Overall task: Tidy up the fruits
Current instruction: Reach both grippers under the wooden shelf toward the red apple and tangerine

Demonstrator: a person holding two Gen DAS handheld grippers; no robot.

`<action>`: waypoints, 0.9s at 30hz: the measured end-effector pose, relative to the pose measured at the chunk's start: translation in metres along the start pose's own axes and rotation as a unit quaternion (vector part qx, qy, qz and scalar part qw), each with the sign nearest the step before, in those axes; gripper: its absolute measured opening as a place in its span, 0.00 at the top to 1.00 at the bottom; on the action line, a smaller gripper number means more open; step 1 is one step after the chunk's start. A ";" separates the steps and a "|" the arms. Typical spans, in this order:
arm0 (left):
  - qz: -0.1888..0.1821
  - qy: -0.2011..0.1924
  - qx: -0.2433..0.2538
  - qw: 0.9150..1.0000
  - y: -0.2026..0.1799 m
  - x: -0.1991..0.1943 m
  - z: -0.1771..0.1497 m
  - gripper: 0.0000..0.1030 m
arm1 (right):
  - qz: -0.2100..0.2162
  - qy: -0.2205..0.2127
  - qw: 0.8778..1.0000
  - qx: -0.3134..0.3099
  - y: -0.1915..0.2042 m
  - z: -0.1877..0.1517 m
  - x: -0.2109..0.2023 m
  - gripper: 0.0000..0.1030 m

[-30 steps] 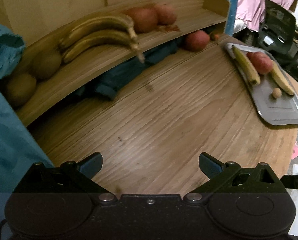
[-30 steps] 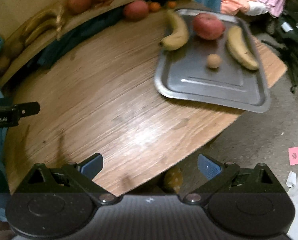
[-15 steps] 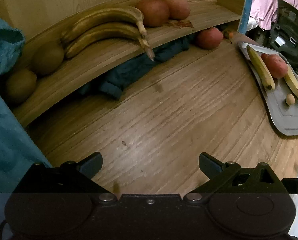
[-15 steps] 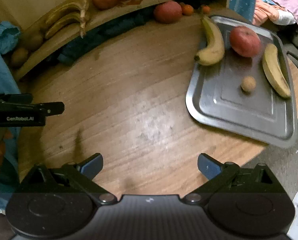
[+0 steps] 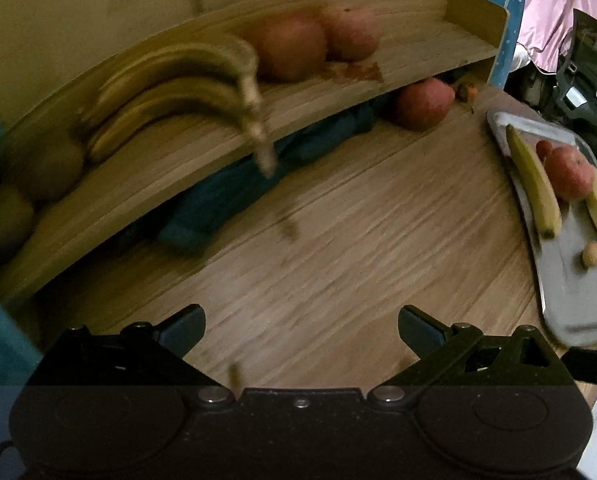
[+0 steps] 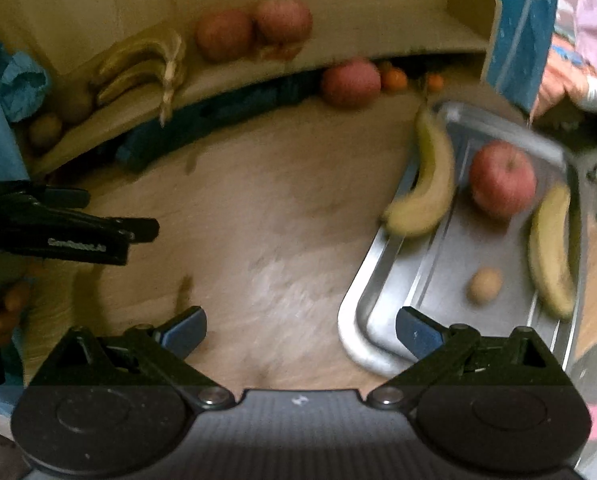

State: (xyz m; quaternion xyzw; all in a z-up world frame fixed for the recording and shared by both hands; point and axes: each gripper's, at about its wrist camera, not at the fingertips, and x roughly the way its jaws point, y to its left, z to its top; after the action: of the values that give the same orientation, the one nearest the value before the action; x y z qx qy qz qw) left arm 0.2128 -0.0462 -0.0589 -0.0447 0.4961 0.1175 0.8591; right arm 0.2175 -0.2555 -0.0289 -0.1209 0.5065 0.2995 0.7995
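Fruits lie in two groups around the metal tray, which sits on the round wooden table and serves here as the landmark. On the tray itself are a red apple near its far end, a banana lying over its left rim with the tip hanging onto the table side, a second banana along its right edge, and a small tan round fruit between the two bananas, nearer the camera; what kind it is cannot be told. Beyond the tray's far-left corner a red fruit rests on the table under the wooden shelf, with two small orange fruits just beside it. Farther left of the tray, up on the shelf, are two more red fruits touching each other, a pair of darker bananas, and two brownish round fruits at the shelf's left end, all blurred. A dark teal cloth lies under the shelf. The right gripper hovers at the tray's near-left corner, its jaws spread wide and holding nothing. The left gripper hangs over bare table well left of the tray, jaws equally wide apart and empty.
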 end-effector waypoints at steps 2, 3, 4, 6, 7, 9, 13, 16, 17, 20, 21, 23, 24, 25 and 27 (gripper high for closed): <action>-0.003 -0.003 -0.001 1.000 -0.009 0.005 0.011 0.01 | -0.007 -0.018 1.000 -0.013 -0.009 0.010 -0.003 0.00; -0.004 -0.005 -0.001 1.000 -0.014 0.008 0.016 0.01 | -0.011 -0.026 0.999 -0.018 -0.015 0.015 -0.003 0.00; -0.005 -0.007 -0.002 1.000 -0.020 0.011 0.022 0.01 | -0.016 -0.036 0.999 -0.024 -0.021 0.021 -0.004 0.00; -0.007 -0.010 -0.004 1.000 -0.031 0.018 0.034 0.01 | -0.023 -0.051 0.998 -0.028 -0.034 0.030 -0.005 0.00; -0.007 -0.011 -0.005 1.000 -0.037 0.021 0.040 0.01 | -0.026 -0.060 0.997 -0.030 -0.042 0.038 -0.004 0.00; -0.008 -0.014 -0.005 1.000 -0.048 0.028 0.051 0.01 | -0.031 -0.071 0.996 -0.033 -0.057 0.048 -0.002 0.00; -0.008 -0.019 -0.003 1.000 -0.070 0.041 0.076 0.01 | -0.043 -0.083 0.995 -0.041 -0.086 0.071 0.007 0.00; -0.009 -0.022 -0.002 1.000 -0.082 0.049 0.093 0.01 | -0.050 -0.091 0.994 -0.044 -0.104 0.087 0.013 0.00; -0.009 -0.023 -0.001 1.000 -0.086 0.052 0.098 0.01 | -0.052 -0.094 0.993 -0.045 -0.111 0.094 0.016 0.00; -0.008 -0.022 -0.001 1.000 -0.096 0.061 0.112 0.01 | -0.059 -0.099 0.992 -0.047 -0.125 0.108 0.023 0.00; -0.008 -0.021 0.000 1.000 -0.099 0.064 0.117 0.01 | -0.063 -0.100 0.992 -0.048 -0.131 0.112 0.026 0.00; -0.008 -0.021 0.000 1.000 -0.104 0.070 0.124 0.01 | -0.071 -0.100 0.991 -0.051 -0.140 0.120 0.032 0.00; -0.009 -0.021 0.001 1.000 -0.107 0.074 0.128 0.01 | -0.072 -0.099 0.991 -0.052 -0.144 0.123 0.034 0.00; -0.009 -0.021 0.001 1.000 -0.108 0.075 0.129 0.01 | -0.073 -0.097 0.991 -0.054 -0.148 0.126 0.037 0.00; -0.011 -0.020 0.001 1.000 -0.112 0.081 0.135 0.01 | -0.078 -0.090 0.991 -0.057 -0.155 0.132 0.044 0.00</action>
State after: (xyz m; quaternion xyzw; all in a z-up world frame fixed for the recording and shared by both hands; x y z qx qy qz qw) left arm 0.3932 -0.1158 -0.0655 -0.0472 0.4781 0.1086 0.8703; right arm 0.4220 -0.2972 -0.0244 -0.1783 0.4035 0.2745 0.8544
